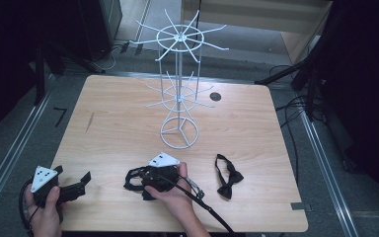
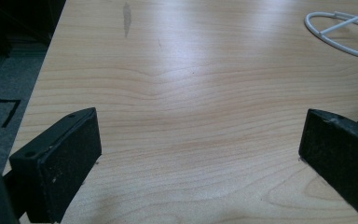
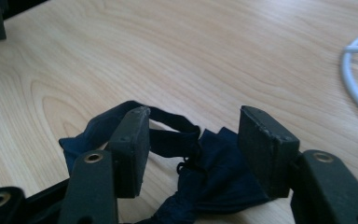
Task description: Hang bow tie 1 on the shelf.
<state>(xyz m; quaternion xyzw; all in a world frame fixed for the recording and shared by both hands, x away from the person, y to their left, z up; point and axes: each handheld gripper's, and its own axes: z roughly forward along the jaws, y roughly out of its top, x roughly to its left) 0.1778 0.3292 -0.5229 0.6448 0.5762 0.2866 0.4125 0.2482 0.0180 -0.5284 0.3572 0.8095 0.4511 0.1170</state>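
At the near edge of the pale wooden counter [image 1: 128, 118], the left tongs [image 1: 85, 178] rest low by the left corner in the person's left hand [image 1: 44, 210], pointing toward the middle; in the left gripper view their two black jaws stand wide apart with nothing but bare wood grain between them. Just to the right, the right tongs [image 3: 191, 149] sit in the person's right hand [image 1: 175, 190], a black cable trailing back toward the near edge. Their jaws stand partly apart, straddling a dark navy fabric bow tie with a thin strap [image 3: 200, 182] that lies crumpled on the counter; in the right gripper view the strap loops behind the left jaw and the folded cloth spreads between and under the two pads, but neither pad presses on it, so the tie is not gripped. Farther right, well apart from the hand, a second black fabric bow tie [image 1: 228, 178] lies flat with its strap curled into a loop. Beyond both ties, near the counter's middle, a white wire display stand [image 1: 179, 98] rises from a ring base, with two tiers of radiating hooks, all bare.
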